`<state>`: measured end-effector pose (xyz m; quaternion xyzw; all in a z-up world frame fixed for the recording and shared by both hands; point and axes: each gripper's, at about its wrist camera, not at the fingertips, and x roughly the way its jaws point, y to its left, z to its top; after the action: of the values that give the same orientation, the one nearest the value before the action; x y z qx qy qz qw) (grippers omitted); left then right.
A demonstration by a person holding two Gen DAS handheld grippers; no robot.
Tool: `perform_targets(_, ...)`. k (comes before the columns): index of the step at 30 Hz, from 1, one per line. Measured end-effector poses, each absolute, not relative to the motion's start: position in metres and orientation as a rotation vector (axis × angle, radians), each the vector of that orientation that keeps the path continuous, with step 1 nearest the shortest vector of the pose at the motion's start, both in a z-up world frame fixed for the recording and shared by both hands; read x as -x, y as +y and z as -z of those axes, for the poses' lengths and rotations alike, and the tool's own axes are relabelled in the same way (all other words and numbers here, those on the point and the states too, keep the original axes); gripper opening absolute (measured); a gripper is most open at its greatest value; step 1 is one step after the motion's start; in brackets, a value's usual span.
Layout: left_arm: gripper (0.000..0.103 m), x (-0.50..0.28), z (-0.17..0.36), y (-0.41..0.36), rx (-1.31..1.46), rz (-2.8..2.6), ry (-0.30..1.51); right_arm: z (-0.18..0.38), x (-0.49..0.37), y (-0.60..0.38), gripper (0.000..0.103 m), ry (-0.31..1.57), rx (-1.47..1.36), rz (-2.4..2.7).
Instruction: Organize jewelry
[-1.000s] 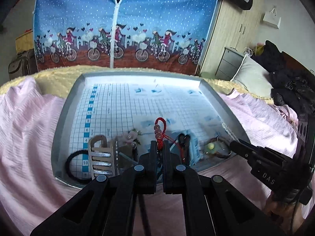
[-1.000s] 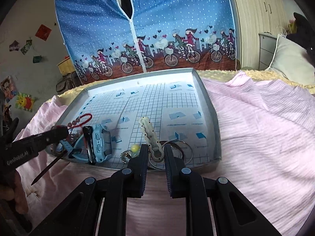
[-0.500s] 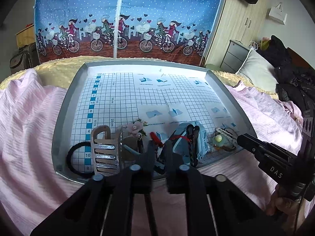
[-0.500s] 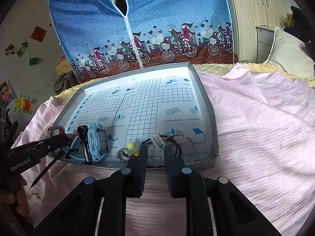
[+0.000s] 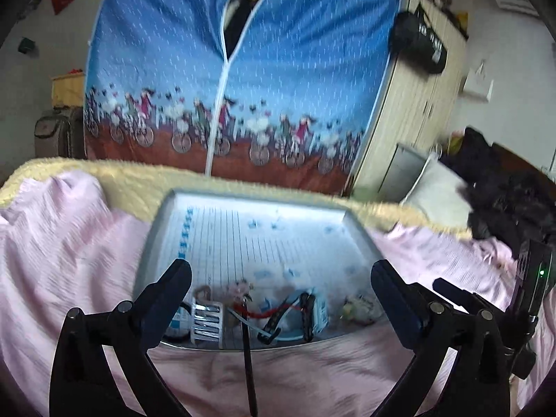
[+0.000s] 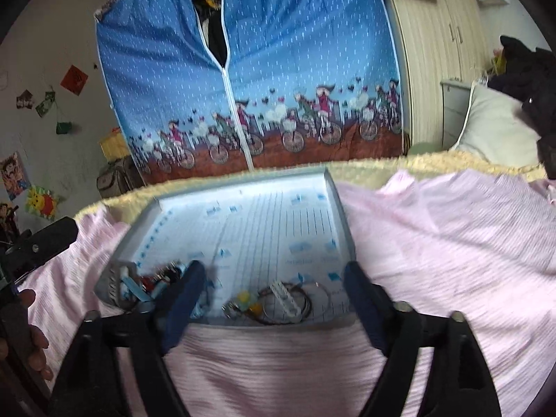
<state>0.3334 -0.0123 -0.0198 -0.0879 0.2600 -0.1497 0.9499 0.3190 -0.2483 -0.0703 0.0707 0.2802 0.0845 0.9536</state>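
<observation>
Both tools spread wide and empty: left tool (image 5: 281, 278) and right tool (image 6: 274, 278), poised over the near rim of the grey tray (image 6: 342, 222) on the pink bed cover (image 6: 434, 243). Jewelry bunched along that near rim: silver comb clip (image 5: 207, 319) toward the left corner, red cord (image 5: 264, 312) and blue watch (image 5: 318, 309) mid-rim, rings (image 6: 302, 304) and white clip (image 6: 286, 297) toward the right corner. Blurred throughout.
</observation>
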Motion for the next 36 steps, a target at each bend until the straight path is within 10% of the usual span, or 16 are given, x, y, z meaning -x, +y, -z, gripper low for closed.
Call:
perform_targets(3,0.101,-0.316,0.004,-0.006,0.163,0.278,0.470,0.054,-0.306,-0.248,0.103,0.508,-0.145,-0.177)
perform_targets(36,0.101,-0.131,-0.028,0.017,0.000,0.140,0.221,-0.010,-0.114,-0.222,0.103,0.086,-0.062,-0.107)
